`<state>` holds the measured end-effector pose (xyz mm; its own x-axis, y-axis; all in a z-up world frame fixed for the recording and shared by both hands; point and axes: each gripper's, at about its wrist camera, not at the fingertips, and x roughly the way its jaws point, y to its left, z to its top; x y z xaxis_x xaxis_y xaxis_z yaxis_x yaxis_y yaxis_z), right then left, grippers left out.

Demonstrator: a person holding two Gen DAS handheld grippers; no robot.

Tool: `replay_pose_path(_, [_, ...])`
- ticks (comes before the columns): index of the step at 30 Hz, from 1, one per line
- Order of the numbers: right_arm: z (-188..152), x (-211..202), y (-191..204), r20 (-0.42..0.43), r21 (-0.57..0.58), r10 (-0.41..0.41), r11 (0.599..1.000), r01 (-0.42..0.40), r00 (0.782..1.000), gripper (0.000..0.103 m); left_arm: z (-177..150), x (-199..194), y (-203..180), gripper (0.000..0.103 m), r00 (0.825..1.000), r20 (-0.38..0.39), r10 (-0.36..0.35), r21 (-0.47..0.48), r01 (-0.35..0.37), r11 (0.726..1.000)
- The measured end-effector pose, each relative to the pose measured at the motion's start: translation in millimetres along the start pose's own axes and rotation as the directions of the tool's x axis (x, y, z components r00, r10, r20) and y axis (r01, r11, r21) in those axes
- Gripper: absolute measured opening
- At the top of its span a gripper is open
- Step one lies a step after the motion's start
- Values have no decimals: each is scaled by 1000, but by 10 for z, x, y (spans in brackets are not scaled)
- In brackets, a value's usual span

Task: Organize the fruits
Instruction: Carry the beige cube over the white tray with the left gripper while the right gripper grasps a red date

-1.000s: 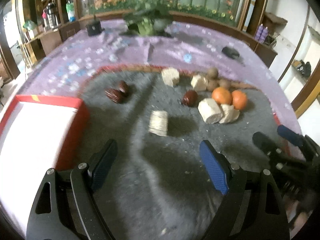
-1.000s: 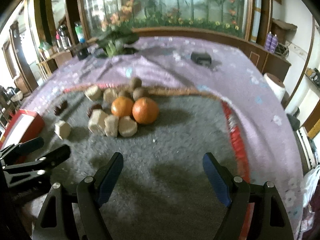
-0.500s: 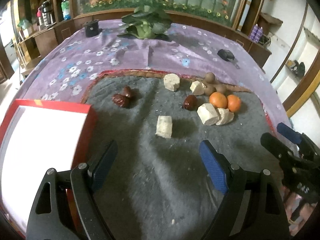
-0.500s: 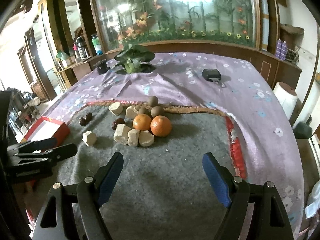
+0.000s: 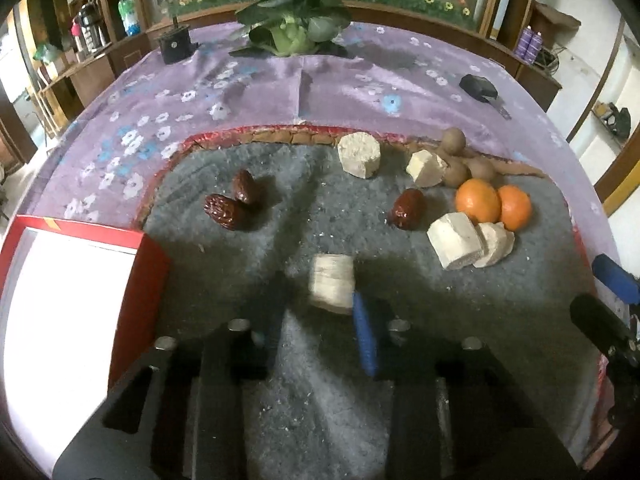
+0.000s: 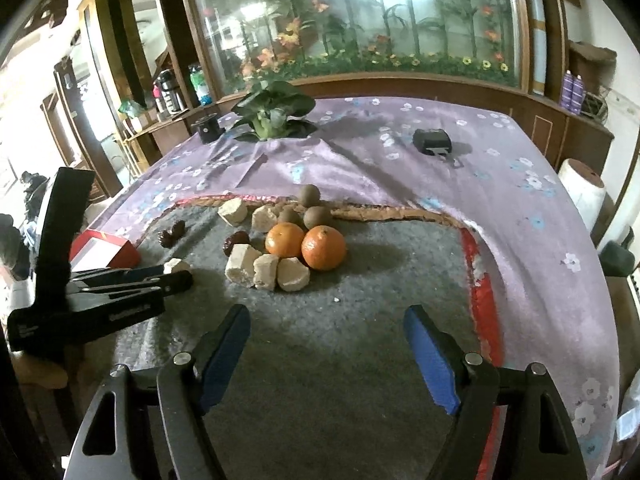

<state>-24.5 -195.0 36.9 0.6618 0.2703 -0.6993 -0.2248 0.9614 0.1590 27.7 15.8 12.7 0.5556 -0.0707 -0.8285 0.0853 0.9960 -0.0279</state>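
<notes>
Two oranges [image 5: 478, 200] [image 6: 285, 240], brown round fruits [image 5: 454, 140], dark red dates [image 5: 224, 212] and several pale chunks lie on a grey mat [image 5: 320, 380]. One pale chunk [image 5: 332, 286] [image 6: 176, 265] lies apart, right at my left gripper's tips. My left gripper [image 5: 316, 294] [image 6: 184, 276] is blurred and its jaws are closing. The chunk meets the right blue pad's tip, and nothing is clearly pressed between the pads. My right gripper [image 6: 326, 320] [image 5: 596, 292] hovers open and empty over bare mat, nearer than the fruit pile.
A red box with a white inside [image 5: 136, 240] sits at the mat's left edge. Beyond the mat, on the purple flowered cloth [image 5: 360, 80], are a leafy plant [image 5: 288, 28], a black cylinder [image 5: 174, 44] and a small black device [image 5: 478, 86]. Wooden shelving borders the table.
My left gripper moved forward and down onto the lone pale chunk, and its jaws went from wide apart to nearly together. The right gripper stayed open, its view tilting up slightly.
</notes>
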Motion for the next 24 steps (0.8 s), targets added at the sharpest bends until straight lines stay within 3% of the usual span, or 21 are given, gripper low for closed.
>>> replay_pose_path(4, [25,17,74,-4,-19,45,999,-45,999,73,-43,-143,10,18,999,29,14,6,-15,1000])
replay_pose_path(8, [69,62,163,-26,-21,150,988,-150,988,71,-98,-353,90,18,998,54,9,-8,-9,1000])
replay_pose_path(13, [162,128,329,-30,-79,173,981,-175,984,71,-136,-656,348,19,996,88,23,-45,-19,999])
replay_pose_path(16, [262,247,478,-55,-106,253,960,-258,966,58,-165,-757,439,19,995,96,31,-52,-26,998])
replay_pose_path(24, [508,501,861,-97,-150,322,931,-333,942,58,-184,-886,786,19,992,108,58,-118,-45,992])
